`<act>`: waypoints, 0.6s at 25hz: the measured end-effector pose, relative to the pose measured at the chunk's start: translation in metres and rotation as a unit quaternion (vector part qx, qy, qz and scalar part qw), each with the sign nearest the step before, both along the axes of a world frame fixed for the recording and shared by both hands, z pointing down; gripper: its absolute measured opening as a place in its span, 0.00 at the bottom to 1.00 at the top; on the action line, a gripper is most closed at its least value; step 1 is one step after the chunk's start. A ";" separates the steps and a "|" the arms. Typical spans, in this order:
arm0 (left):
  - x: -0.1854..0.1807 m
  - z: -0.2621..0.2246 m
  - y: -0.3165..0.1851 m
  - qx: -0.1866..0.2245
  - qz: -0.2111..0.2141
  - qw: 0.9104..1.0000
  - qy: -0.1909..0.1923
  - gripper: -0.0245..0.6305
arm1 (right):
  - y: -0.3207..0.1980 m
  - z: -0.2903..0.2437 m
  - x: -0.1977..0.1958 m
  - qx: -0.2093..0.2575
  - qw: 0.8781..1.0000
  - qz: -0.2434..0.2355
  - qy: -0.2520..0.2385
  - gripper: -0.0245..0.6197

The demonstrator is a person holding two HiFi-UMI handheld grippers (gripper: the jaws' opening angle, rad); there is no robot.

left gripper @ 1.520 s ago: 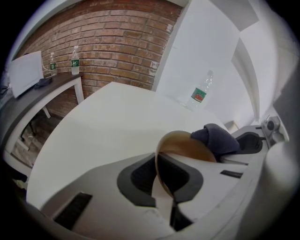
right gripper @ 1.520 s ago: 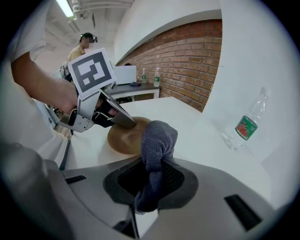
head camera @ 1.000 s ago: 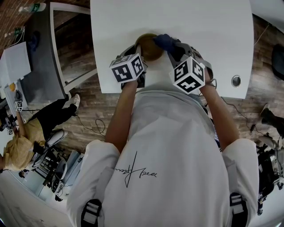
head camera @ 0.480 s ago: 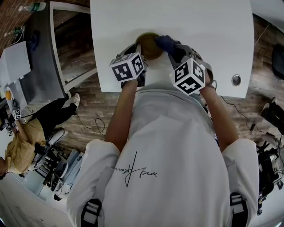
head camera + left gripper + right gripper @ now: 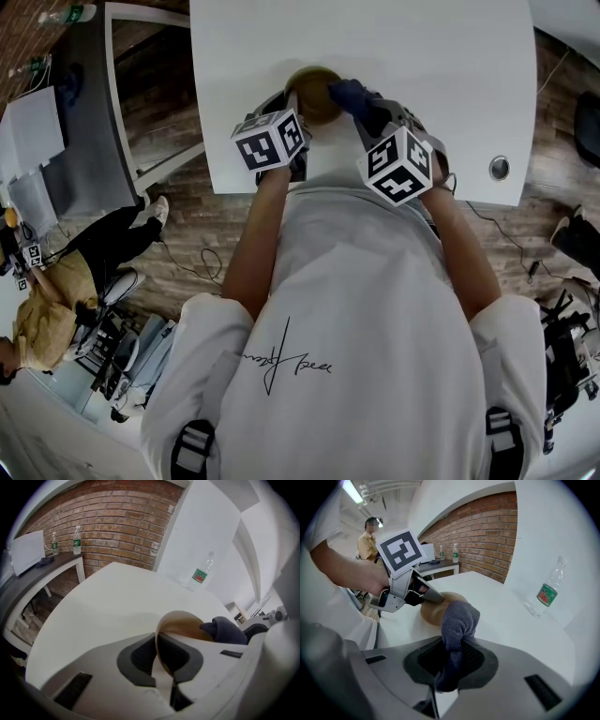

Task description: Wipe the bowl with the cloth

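The bowl (image 5: pixel 314 94), tan-brown and round, sits over the near middle of the white table (image 5: pixel 431 66), just ahead of the operator's chest, and is tipped on its side rather than standing level; whether its lower edge touches the tabletop cannot be told. The left gripper (image 5: pixel 161 657) is clamped on the bowl's rim: the thin wall runs edge-on between the two dark pads, one pad inside the bowl and one outside. The cloth (image 5: pixel 457 620), dark blue-grey, is pinched in the closed jaws of the right gripper (image 5: pixel 451 663); its lower end hangs down between the pads and its bunched upper end bulges forward past the jaw tips. That bunched end lies against the bowl at its right side, at the rim and just into the opening as the left gripper view shows. The two grippers stand close together, angled downward toward the bowl, each carrying a marker cube (image 5: pixel 272 141). A clear water bottle (image 5: pixel 200 575) with a red and green label stands upright far across the table, well apart from the bowl. Beyond it are a white wall and a brick wall (image 5: pixel 108 522). A person (image 5: pixel 47 300) is near a grey side table (image 5: pixel 84 141).
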State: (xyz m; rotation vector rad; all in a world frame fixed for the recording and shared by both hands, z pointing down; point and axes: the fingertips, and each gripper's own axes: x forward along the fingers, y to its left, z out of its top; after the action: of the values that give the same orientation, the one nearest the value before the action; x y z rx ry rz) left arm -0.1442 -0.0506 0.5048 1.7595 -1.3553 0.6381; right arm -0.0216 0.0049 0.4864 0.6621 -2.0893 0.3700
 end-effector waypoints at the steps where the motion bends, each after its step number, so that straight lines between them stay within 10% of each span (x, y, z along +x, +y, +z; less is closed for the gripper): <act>1: 0.000 0.001 0.001 -0.001 -0.001 1.000 0.000 0.05 | 0.001 0.000 -0.001 -0.001 1.000 0.000 0.000 0.12; 15: 0.005 -0.001 0.000 0.004 -0.005 1.000 0.001 0.05 | 0.017 0.001 0.001 -0.022 1.000 0.001 -0.011 0.12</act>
State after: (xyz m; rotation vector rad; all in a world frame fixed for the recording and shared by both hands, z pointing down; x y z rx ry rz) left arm -0.1393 -0.0508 0.5037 1.7593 -1.3661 0.6252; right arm -0.0205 0.0216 0.4877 0.6358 -2.0960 0.4243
